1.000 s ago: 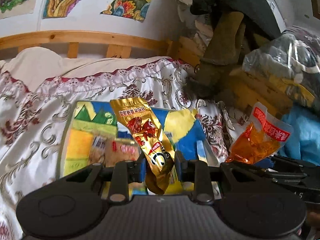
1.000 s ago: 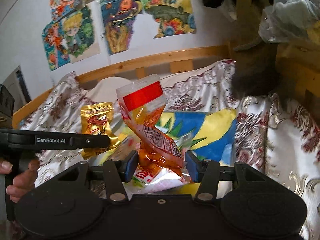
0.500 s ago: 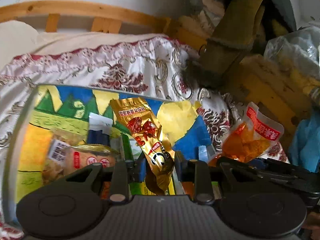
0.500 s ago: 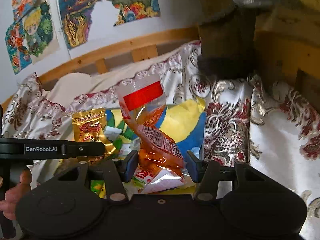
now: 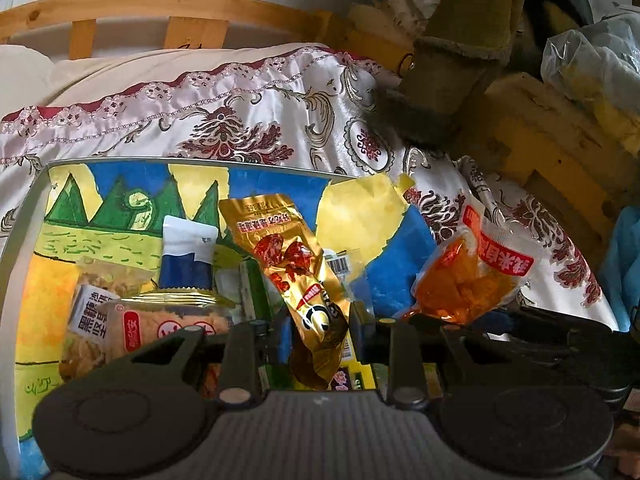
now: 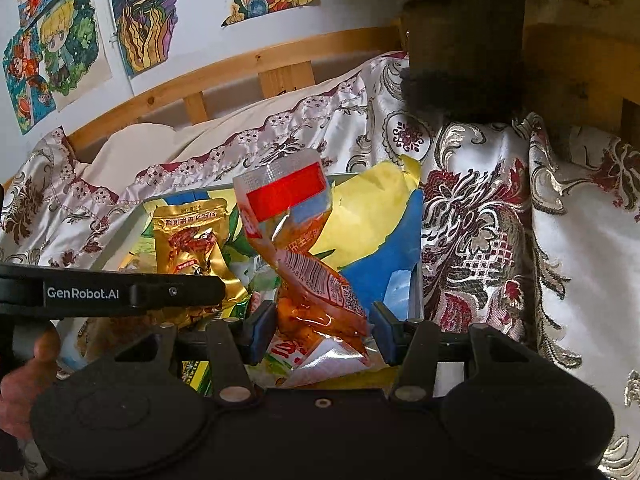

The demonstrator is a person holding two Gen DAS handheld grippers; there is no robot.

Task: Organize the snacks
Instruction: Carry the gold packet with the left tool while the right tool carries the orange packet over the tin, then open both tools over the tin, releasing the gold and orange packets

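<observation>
My left gripper [image 5: 318,330] is shut on a gold snack packet [image 5: 288,264] that stands up from its jaws over a painted tray [image 5: 36,184]. In the right wrist view my right gripper [image 6: 322,330] is shut on an orange snack pouch [image 6: 308,276] with a red top band, held above the tray's right part [image 6: 372,216]. That pouch [image 5: 472,276] shows at the right in the left wrist view, and the gold packet [image 6: 192,244] at the left in the right wrist view. Several other snack packs [image 5: 120,320] lie in the tray.
The tray rests on a patterned satin bedspread [image 5: 248,120] before a wooden bed rail [image 5: 160,4]. A brown plush object [image 5: 452,76] and yellow foam blocks [image 5: 560,140] crowd the right side. A hand [image 6: 28,376] grips the left tool's handle [image 6: 108,292].
Both grippers have come down and forward toward the tray with their packets still held. The tray and the snacks in it now fill more of both views.
</observation>
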